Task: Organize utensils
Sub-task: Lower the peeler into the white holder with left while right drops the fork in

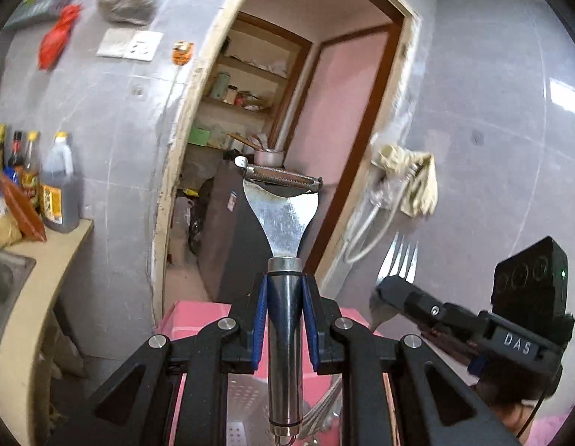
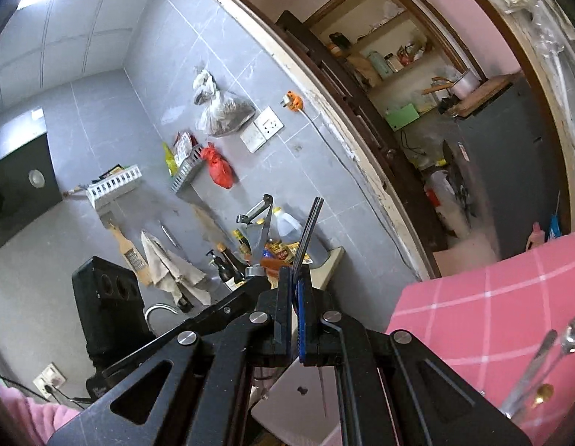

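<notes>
A: So, why are both utensils up in the air?

B: My guess is they're being carried to wherever they get sorted. The left gripper point(image 1: 284, 319) is pinching the dark handle of a peeler point(image 1: 282, 215), blade end up and pointing away from the camera. The right gripper point(image 2: 301, 319) is pressed together on a fork point(image 1: 397, 264), held edge-on in its own view, so only a thin dark strip shows there.

A: Where are they relative to the pink table?

B: Both are lifted above it. The pink checked tablecloth point(image 2: 484, 297) lies below and to the right of the fork, with spoons point(image 2: 562, 338) lying on it, untouched.

A: And how are the hands posed?

B: Both grippers tilt upward toward the doorway point(image 1: 324, 93) rather than down at the table. The right one sits just right of the left, angled inward, its fork near the peeler but apart from it.

A: Is there a holder below?

B: Something perforated shows under the peeler handle; I can't tell what it is.
</notes>
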